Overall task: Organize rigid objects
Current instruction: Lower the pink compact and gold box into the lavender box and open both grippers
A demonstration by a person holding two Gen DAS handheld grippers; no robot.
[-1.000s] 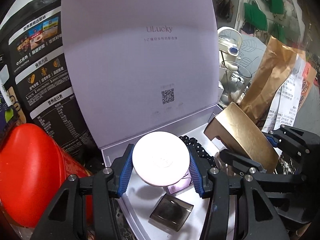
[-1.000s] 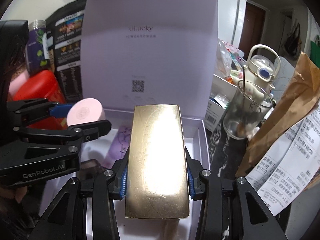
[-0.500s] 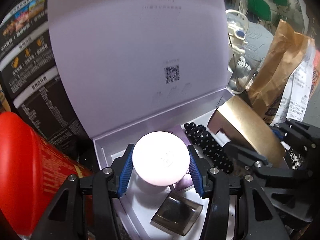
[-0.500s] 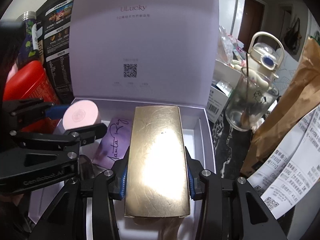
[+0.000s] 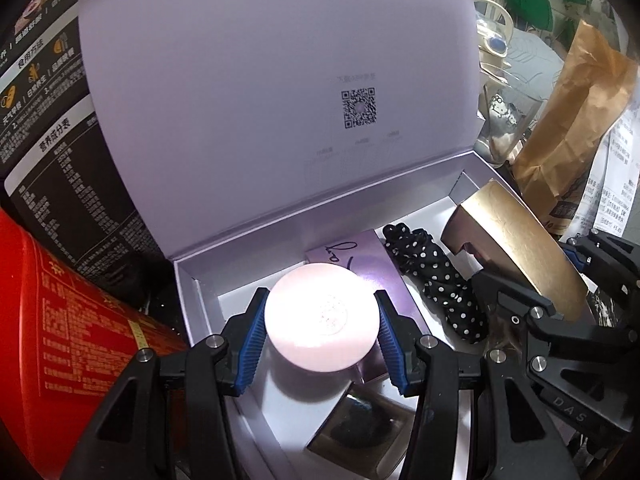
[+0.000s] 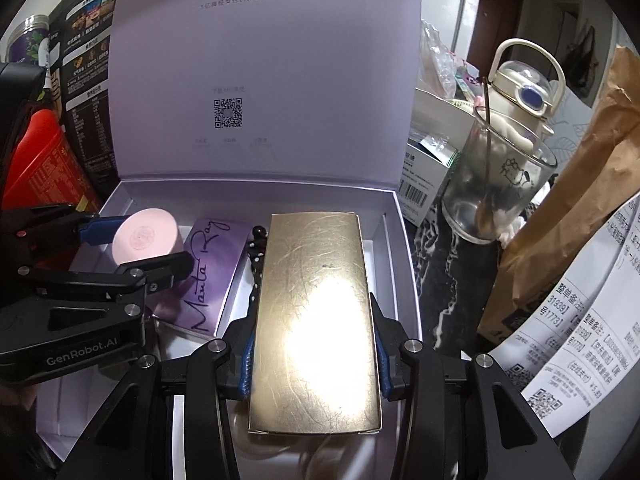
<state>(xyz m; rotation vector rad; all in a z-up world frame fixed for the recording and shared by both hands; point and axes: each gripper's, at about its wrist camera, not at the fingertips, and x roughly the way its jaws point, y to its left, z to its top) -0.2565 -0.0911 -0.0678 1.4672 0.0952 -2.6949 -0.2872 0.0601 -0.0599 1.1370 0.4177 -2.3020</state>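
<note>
Cluttered dark worktop [image 6: 448,280]: left tool [image 5: 322,330] clenches round pink puck [image 5: 322,316], right tool [image 6: 314,340] clenches flat gold case [image 6: 316,300]; below both, crowded lilac gift box [image 6: 408,280] risks knocking the polka-dot bundle [image 5: 436,276].

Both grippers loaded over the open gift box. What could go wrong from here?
1. The gold box in the right gripper hangs over the polka-dot umbrella; set down, it may rest tilted.
2. The left gripper with the pink round case sits close beside the right; they might collide.
</note>
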